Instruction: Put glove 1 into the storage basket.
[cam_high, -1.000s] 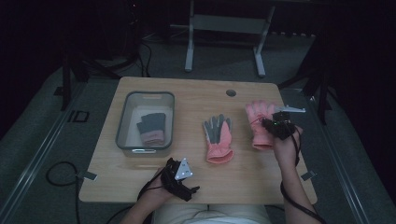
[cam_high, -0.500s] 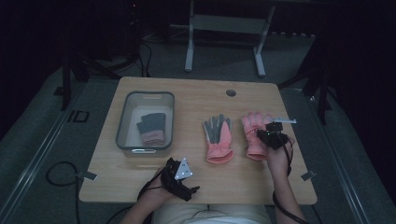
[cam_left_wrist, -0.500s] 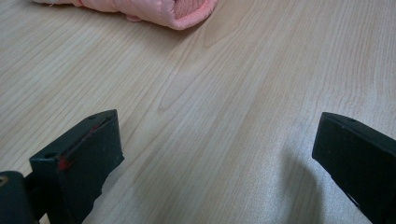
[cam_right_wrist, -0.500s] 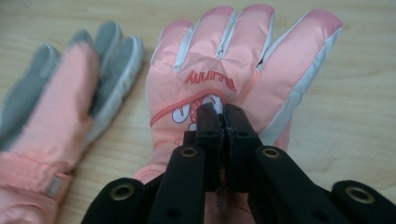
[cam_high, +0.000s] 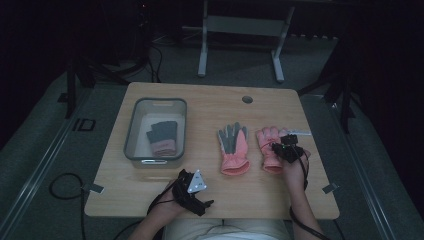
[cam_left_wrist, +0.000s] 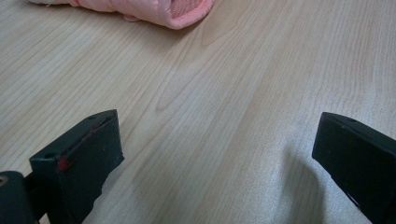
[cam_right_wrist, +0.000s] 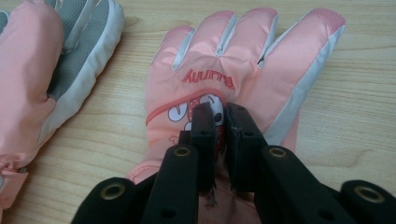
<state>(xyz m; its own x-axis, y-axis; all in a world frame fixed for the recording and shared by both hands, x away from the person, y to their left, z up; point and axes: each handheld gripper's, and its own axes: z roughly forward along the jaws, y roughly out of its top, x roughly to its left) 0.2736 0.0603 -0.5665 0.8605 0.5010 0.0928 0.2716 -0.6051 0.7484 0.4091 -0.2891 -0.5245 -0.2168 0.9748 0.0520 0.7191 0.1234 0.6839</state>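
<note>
At the table's near edge the left gripper (cam_high: 192, 189) rests with jaws wide apart on bare wood, while the right gripper (cam_right_wrist: 220, 122), jaws just easing a little, pinches fabric on the back of the pink glove (cam_right_wrist: 243, 79) lying flat at right. It looks soft, light, padded and slick-shelled, so best pinched at a fabric fold or the cuff. Its mate (cam_high: 234, 148) lies just beside on the pale wooden table (cam_high: 210, 102), a grey bin (cam_high: 134, 131) holding dark gloves (cam_high: 163, 137) stands left, and the room beyond is dim.

The tabletop (cam_right_wrist: 355, 107) is pale wood with a fine streaked grain and a smooth, faintly satin finish. The pink glove (cam_right_wrist: 243, 60) looks like slick, lightly glossy padded cloth with white trim and a printed picture; the second glove (cam_right_wrist: 42, 79) beside it shows a grey, rubbery, textured palm. The right gripper (cam_right_wrist: 220, 119) has matt black plastic jaws with metal eyelets. The bin (cam_high: 131, 131) looks like translucent grey plastic.
</note>
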